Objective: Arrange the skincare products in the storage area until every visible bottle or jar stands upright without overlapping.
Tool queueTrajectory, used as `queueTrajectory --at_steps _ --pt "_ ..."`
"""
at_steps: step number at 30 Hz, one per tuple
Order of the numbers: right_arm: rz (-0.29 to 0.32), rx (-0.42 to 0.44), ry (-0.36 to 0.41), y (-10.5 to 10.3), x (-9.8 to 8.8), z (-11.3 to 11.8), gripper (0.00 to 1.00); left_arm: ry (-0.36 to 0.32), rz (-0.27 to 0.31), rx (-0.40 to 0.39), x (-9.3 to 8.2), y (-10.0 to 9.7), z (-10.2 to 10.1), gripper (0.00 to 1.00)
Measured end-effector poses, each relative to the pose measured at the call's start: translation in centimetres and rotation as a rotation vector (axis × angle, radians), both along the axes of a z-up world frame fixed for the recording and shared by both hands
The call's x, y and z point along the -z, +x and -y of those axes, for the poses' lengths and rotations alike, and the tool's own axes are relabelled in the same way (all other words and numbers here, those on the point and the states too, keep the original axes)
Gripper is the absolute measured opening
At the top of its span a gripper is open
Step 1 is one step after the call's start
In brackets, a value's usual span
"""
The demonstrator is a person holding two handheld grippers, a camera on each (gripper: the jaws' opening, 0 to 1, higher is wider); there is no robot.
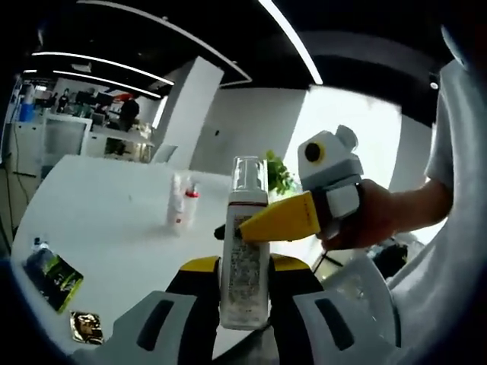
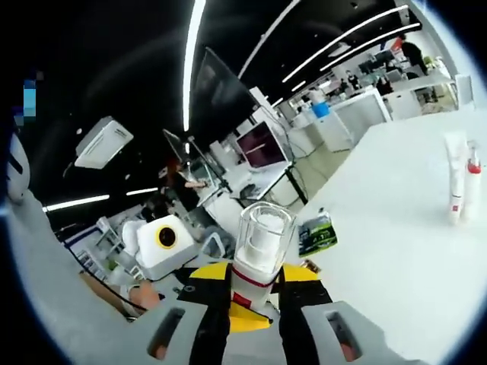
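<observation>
Left claw [image 1: 243, 293] pinches the white pump bottle [image 1: 245, 258] by its body, upright above the worktop [image 1: 114, 220]; right claw [image 2: 255, 296] nips its neck from 3 o'clock. Likely light, rigid, slick plastic (clear cap could pop off), so grip mid-body.

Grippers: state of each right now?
Left gripper: jaws closed on the lower body of the pump bottle.
Right gripper: jaws closed on the same pump bottle, just under its clear cap.
</observation>
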State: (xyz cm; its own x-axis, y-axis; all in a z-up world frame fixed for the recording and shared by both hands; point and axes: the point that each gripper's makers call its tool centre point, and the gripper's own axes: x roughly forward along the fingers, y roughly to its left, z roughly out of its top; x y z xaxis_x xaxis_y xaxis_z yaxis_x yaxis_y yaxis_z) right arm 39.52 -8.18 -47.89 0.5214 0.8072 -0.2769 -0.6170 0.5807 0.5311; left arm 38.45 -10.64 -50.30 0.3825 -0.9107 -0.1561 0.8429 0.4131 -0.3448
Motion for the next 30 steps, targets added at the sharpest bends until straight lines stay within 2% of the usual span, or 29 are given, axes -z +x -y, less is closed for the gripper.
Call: queueTrajectory --at_steps 4,10,13,14,16,19,20,21,22,24,27,30 --pt "0.056 -0.009 -0.064 0.5 -0.4 0.6 0.16 0.015 0.011 -0.019 0.1 0.3 -0.1 0.22" --pt "0.109 0.039 -0.066 2.1 -1.9 2.8 0.16 0.058 -0.035 -0.062 0.6 1.1 -0.8 0.22" --pt "0.128 0.075 -0.084 3.0 -2.3 4.4 0.16 0.186 0.056 -0.089 0.6 1.7 -2.2 0.19" --pt "0.13 0.08 -0.088 3.2 -2.4 4.8 0.16 0.215 0.067 -0.108 0.7 2.0 -2.8 0.16" --pt "0.143 0.107 -0.11 3.7 -2.4 6.1 0.16 0.287 0.076 -0.142 1.5 2.7 -4.6 0.12" --pt "0.152 0.143 -0.134 4.4 -2.3 7.9 0.16 0.337 0.056 -0.206 2.9 3.8 -7.0 0.13" --pt "0.153 0.148 -0.137 4.5 -2.3 8.1 0.16 0.356 0.048 -0.218 3.4 4.1 -7.6 0.16" --pt "0.154 0.158 -0.145 4.6 -2.2 8.7 0.17 0.377 0.042 -0.272 3.9 4.7 -8.7 0.18" --pt "0.158 0.17 -0.165 4.7 -2.1 9.2 0.17 0.4 0.05 -0.291 4.3 5.0 -9.4 0.22" --pt "0.165 0.181 -0.187 4.8 -1.9 10.0 0.17 0.432 0.053 -0.319 5.0 5.3 -10.1 0.28" --pt "0.166 0.199 -0.214 5.0 -1.6 10.7 0.17 0.43 0.044 -0.322 5.4 5.3 -10.0 0.27" --pt "0.171 0.214 -0.246 5.4 -1.4 11.4 0.17 0.424 0.004 -0.314 6.3 5.1 -9.5 0.27"
